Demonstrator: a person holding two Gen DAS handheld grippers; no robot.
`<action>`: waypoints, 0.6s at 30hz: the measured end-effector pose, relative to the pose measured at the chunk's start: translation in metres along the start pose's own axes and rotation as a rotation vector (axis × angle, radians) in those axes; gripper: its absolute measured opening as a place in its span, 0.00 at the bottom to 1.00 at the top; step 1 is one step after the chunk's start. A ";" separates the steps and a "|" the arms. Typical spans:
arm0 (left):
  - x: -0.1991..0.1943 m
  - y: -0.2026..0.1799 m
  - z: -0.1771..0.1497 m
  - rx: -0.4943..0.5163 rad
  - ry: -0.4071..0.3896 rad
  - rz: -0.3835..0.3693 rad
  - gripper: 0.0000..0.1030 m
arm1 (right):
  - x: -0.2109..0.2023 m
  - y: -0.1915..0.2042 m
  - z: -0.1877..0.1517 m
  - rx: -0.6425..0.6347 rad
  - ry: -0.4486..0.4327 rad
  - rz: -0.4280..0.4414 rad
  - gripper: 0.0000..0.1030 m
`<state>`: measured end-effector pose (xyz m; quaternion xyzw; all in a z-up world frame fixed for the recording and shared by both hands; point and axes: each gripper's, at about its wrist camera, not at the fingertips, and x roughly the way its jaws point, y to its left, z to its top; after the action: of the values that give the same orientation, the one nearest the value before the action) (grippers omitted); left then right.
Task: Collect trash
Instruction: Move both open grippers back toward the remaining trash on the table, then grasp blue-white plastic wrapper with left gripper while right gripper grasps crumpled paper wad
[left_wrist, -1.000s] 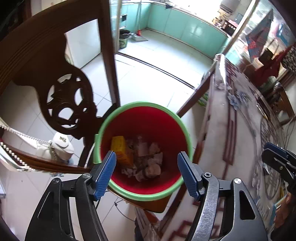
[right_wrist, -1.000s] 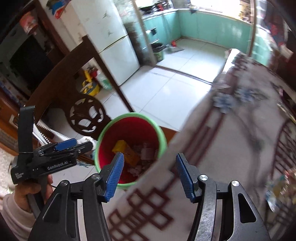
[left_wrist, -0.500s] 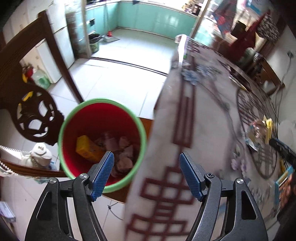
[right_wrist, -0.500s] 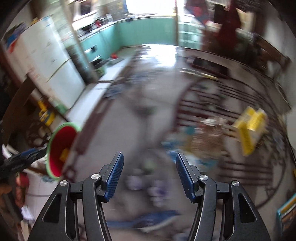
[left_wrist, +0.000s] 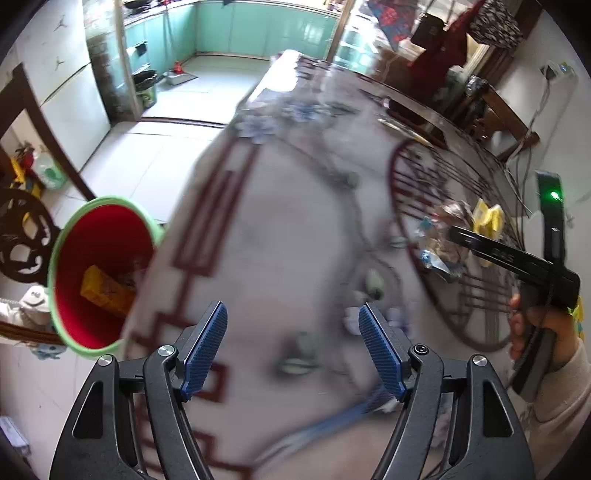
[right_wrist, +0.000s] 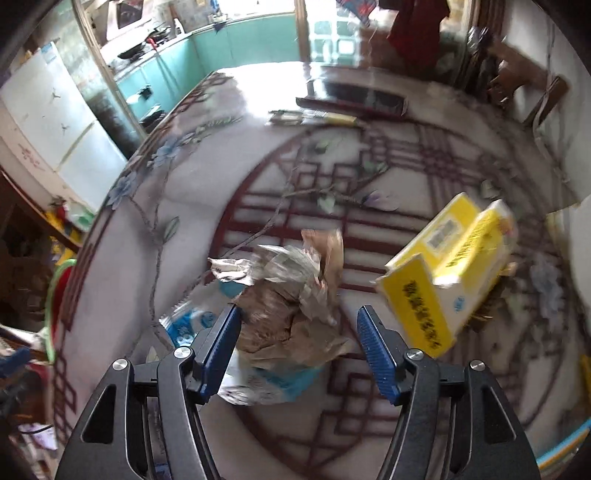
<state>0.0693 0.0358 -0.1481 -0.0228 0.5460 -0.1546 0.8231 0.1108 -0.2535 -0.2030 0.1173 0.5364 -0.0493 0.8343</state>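
A pile of crumpled brown and white paper trash (right_wrist: 291, 295) lies on the patterned table (right_wrist: 184, 206), on a blue-and-white wrapper (right_wrist: 184, 325). A yellow carton (right_wrist: 447, 269) lies just to its right. My right gripper (right_wrist: 297, 343) is open and empty, right over the near side of the pile. My left gripper (left_wrist: 291, 343) is open and empty above the table's near edge. The red bin with a green rim (left_wrist: 96, 269) stands left of the table, with a yellow box and scraps inside. The trash pile (left_wrist: 443, 240) and right gripper also show at right in the left wrist view.
A carved wooden chair (left_wrist: 22, 236) stands beside the bin. A dark flat case (right_wrist: 354, 99) and a pen-like item (right_wrist: 314, 117) lie at the table's far side. White fridge (right_wrist: 48, 122) and green kitchen cabinets are beyond. The bin's rim (right_wrist: 51, 306) shows at far left in the right wrist view.
Both grippers have swung right from above the bin to over the table. The right gripper now hangs over the trash pile. Both stayed open and empty.
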 end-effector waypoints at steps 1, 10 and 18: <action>0.001 -0.008 0.000 0.009 0.001 -0.002 0.71 | 0.001 0.001 -0.001 -0.001 -0.002 0.016 0.43; 0.027 -0.069 0.015 0.087 0.037 -0.067 0.71 | -0.060 -0.035 -0.017 0.051 -0.137 0.087 0.40; 0.083 -0.130 0.035 0.152 0.116 -0.148 0.70 | -0.089 -0.078 -0.032 0.163 -0.157 0.115 0.40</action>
<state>0.1006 -0.1160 -0.1810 0.0083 0.5761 -0.2570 0.7759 0.0287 -0.3250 -0.1460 0.2111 0.4559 -0.0535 0.8630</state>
